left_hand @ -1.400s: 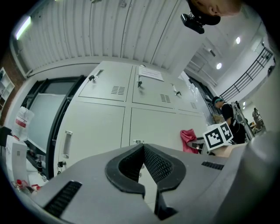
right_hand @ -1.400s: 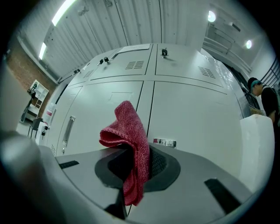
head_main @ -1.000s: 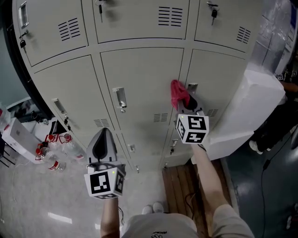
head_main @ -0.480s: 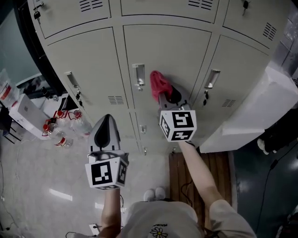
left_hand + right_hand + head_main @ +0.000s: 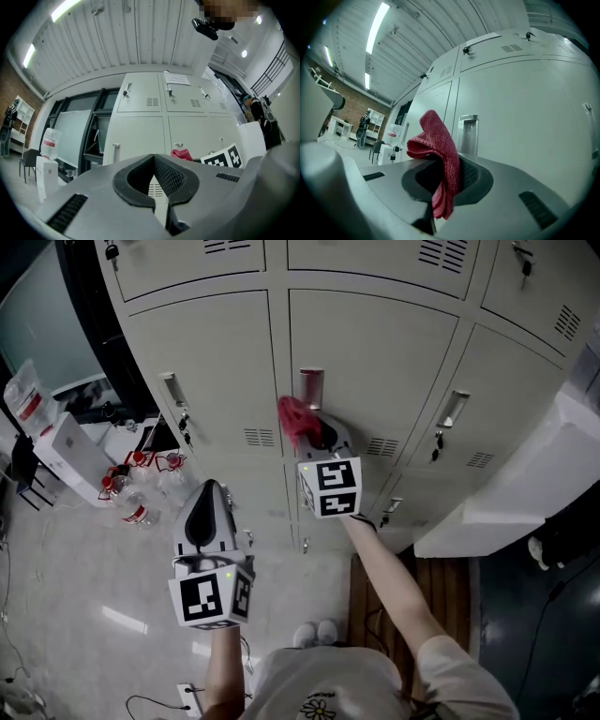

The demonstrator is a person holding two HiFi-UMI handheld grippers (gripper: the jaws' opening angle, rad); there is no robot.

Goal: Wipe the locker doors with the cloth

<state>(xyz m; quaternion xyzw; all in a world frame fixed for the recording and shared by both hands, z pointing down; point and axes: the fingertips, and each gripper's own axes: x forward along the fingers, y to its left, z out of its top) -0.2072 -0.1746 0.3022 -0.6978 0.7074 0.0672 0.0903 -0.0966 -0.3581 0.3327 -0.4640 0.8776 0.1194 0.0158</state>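
- Head view is showing the right gripper (image 5: 302, 424) reaching up at the bank of lockers (image 5: 375, 343), with its jaws pinching shut on the red cloth (image 5: 292, 416).
- Right gripper view is showing the cloth bunching up out of the jaws, folding over on itself and drooping back down between them.
- That cloth is hanging just beside the handle recess (image 5: 310, 387) of the middle door, a bit below and left of it. Can't tell if it's actually pressing on the metal.
- Left gripper (image 5: 207, 488) is hovering lower down, well apart from the lockers, with its jaws meeting tip to tip and gripping nothing.
- Every locker door in view is sitting shut, so whatever's inside isn't showing. Keys (image 5: 184, 420) are dangling from the lock on the left door.
- Down on the floor at left, a bunch of clear bottles (image 5: 131, 507) with red labels is lying near a white box (image 5: 67, 448).
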